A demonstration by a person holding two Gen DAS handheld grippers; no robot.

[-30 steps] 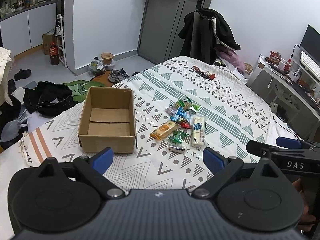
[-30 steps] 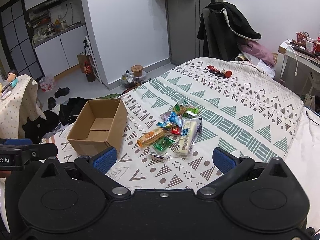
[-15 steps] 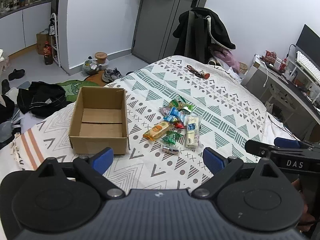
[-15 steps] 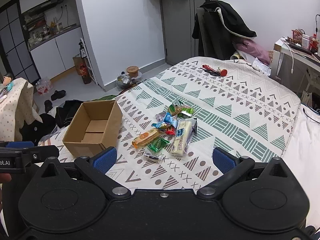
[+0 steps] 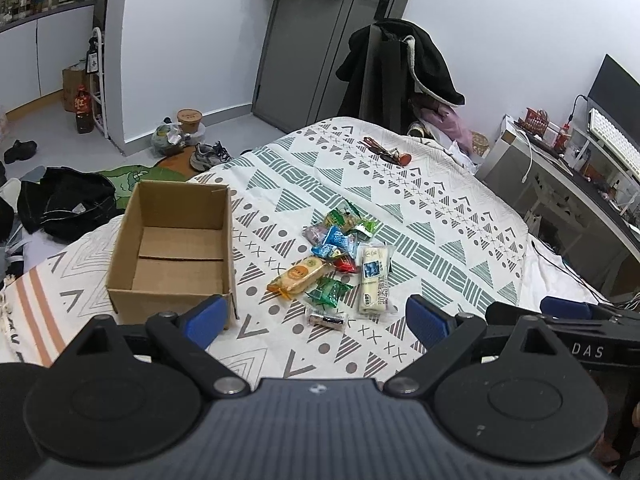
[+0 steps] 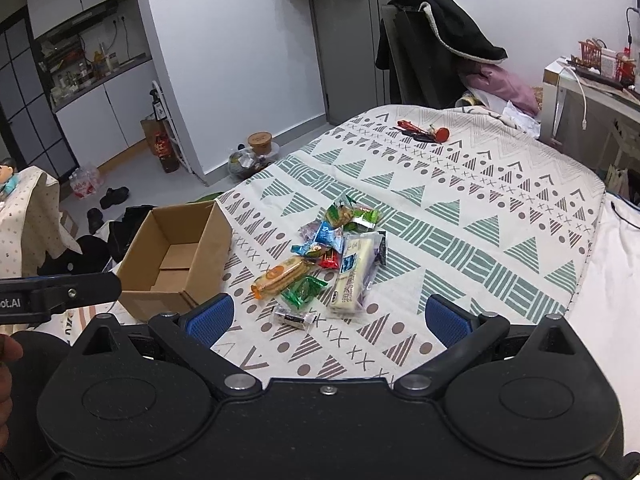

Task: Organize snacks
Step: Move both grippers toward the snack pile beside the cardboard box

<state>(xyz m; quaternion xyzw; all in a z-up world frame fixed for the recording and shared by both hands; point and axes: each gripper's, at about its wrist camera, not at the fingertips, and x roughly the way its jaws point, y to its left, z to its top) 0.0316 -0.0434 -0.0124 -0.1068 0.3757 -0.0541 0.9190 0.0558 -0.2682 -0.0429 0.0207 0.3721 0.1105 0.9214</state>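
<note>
From the left wrist view, the left gripper [image 5: 316, 316] hangs above the bed [image 5: 440, 216] with its jaws spread wide and nothing between them. The cardboard box [image 5: 176, 252] sits empty, and the snack pile [image 5: 340, 256] lies just to the right of the box, apart from it. The long white packet [image 5: 374, 280] lies with its long axis running away from the camera, roughly parallel to the box's right wall. The soft bedspread is a likely risk: thin wrappers could slip or crumple under a shallow pinch.

From the right wrist view, the right gripper [image 6: 326, 316] also holds its jaws wide and empty. The orange cracker pack [image 6: 282, 274] points its near end toward the box, its long axis diagonal. The small dark sweet [image 6: 292, 318] lies nearest the jaws and could be missed because it is so small.
</note>
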